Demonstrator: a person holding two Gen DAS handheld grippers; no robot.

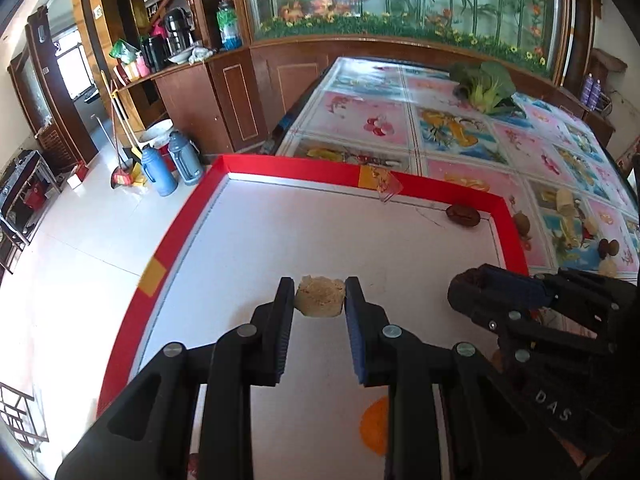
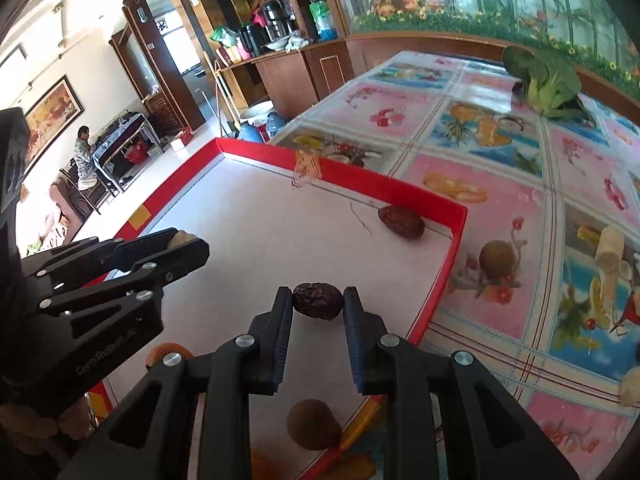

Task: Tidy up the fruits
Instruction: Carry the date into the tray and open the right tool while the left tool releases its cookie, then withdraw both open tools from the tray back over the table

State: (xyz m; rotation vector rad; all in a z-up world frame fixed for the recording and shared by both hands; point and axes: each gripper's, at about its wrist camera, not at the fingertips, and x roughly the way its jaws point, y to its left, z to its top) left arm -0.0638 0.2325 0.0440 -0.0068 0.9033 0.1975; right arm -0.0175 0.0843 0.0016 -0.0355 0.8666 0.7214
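My left gripper (image 1: 320, 294) is shut on a tan, rough chunk of fruit (image 1: 320, 295), held over the white floor of a red-rimmed tray (image 1: 280, 164). My right gripper (image 2: 318, 300) is shut on a dark wrinkled date (image 2: 318, 301) above the same tray (image 2: 448, 264), near its right rim. Each gripper shows in the other's view: the right gripper (image 1: 464, 286) at the right, the left gripper (image 2: 188, 242) at the left. A second dark date (image 1: 463, 215) (image 2: 401, 221) lies in the tray's far right corner. A brown round fruit (image 2: 312, 424) sits under the right gripper.
The tray rests on a table with a fruit-patterned cloth (image 1: 460, 132). Outside the tray lie a brown round fruit (image 2: 497, 259), pale banana pieces (image 2: 610, 248) and small fruits (image 1: 609, 247). Leafy greens (image 2: 544, 76) sit at the far end. A person (image 2: 84, 156) sits far left.
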